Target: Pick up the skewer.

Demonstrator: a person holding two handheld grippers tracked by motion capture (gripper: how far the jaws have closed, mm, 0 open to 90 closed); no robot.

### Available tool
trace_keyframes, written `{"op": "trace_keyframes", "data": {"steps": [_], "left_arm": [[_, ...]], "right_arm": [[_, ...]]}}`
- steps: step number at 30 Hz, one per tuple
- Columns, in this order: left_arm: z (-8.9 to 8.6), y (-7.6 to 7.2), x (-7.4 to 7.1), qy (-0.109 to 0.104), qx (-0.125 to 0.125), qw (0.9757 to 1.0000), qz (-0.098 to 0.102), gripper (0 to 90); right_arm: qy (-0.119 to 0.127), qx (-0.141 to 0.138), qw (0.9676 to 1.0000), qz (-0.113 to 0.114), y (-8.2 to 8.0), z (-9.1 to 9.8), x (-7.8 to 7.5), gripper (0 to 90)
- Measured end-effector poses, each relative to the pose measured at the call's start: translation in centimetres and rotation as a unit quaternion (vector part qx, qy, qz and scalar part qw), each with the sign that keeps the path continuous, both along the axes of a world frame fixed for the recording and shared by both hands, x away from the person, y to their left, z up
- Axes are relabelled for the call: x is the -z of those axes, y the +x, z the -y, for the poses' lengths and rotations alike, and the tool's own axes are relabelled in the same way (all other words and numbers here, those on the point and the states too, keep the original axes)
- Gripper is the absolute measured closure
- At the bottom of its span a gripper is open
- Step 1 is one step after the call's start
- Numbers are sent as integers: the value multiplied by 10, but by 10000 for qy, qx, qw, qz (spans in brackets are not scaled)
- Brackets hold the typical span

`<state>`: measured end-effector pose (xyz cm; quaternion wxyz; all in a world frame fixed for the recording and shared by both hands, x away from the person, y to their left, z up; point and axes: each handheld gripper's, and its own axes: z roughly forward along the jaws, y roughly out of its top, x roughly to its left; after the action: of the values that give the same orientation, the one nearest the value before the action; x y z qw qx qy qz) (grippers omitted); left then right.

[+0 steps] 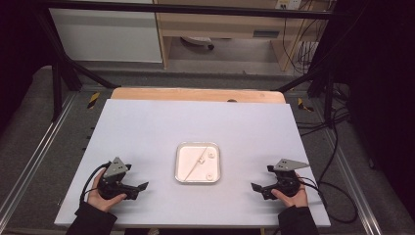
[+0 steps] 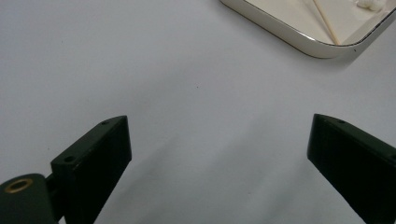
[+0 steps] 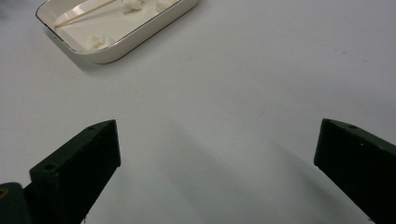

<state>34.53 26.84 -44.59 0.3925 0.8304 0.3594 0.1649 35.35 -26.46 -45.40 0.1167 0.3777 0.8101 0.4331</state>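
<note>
Both grippers, left gripper (image 1: 143, 186) at 8 o'clock and right gripper (image 1: 255, 187) at 4 o'clock of the shallow white square tray (image 1: 197, 181), hold empty, wide-open jaws; a clumsy pinch could flick its thin wooden stick (image 1: 193, 167) out.

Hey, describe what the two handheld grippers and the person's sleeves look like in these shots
Both are black. The left gripper and the right gripper each carry a grey three-cornered plate on top and trail a black cable. Their jaws are flat black blocks with small screw holes; a brass-coloured ring sits by the left one's base. The sleeves are dark.
</note>
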Motion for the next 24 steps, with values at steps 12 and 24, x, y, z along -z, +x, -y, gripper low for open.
{"op": "trace_keyframes", "data": {"steps": [12, 24], "left_arm": [[10, -1, -2, 2, 81, 10000, -1, 62], [24, 0, -5, 72, 66, 9999, -25, 62]], "right_arm": [[28, -17, 10000, -44, 0, 0, 0, 10], [18, -5, 10000, -60, 0, 0, 0, 10]]}}
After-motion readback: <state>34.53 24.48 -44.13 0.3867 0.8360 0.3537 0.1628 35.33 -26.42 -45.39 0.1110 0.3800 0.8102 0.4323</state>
